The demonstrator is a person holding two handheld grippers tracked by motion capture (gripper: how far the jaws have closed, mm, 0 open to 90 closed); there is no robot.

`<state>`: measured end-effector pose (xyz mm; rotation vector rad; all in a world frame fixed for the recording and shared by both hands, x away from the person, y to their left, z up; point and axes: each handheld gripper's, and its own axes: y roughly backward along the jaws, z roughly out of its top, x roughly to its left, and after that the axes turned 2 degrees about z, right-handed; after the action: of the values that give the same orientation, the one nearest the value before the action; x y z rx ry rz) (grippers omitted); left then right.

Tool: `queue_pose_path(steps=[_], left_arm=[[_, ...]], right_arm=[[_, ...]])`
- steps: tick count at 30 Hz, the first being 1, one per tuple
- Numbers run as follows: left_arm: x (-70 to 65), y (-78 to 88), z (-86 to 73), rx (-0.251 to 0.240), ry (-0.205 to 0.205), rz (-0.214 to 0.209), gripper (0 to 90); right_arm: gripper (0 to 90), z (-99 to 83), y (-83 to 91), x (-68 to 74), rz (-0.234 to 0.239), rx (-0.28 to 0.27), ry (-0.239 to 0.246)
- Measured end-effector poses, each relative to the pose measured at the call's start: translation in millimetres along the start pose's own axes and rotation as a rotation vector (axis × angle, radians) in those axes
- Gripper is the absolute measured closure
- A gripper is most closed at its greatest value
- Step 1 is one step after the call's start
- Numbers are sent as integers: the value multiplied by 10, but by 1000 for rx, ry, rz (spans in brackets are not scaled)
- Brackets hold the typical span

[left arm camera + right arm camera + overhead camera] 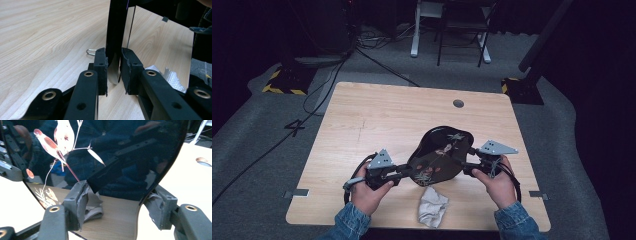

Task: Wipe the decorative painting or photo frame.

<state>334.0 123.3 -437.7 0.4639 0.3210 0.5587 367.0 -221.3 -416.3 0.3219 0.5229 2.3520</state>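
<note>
Tray, glossy black, tilted over bench, left claw clamped on its edge, right claw seemingly apart around its rim, white cloth nearby.

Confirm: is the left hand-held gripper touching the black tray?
Touching. In the left gripper view both pads of the left hand-held gripper press against the edge of the black tray, with no gap.

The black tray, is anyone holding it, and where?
Yes. The left gripper pinches the black tray on its thin edge, standing it up. The right gripper has the opposite edge between its jaws, but its pads are not pressing yet.
</note>
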Motion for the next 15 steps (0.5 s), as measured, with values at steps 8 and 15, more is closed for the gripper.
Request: queue_pose_path(steps=[8,15], left_arm=[[62,-23,110,40,-46,1,752],[155,-103,268,38,-89,-38,747]], right_arm=[[419,32,28,11,-19,-22,-3],[442,19,147,1,-70,-52,-39]])
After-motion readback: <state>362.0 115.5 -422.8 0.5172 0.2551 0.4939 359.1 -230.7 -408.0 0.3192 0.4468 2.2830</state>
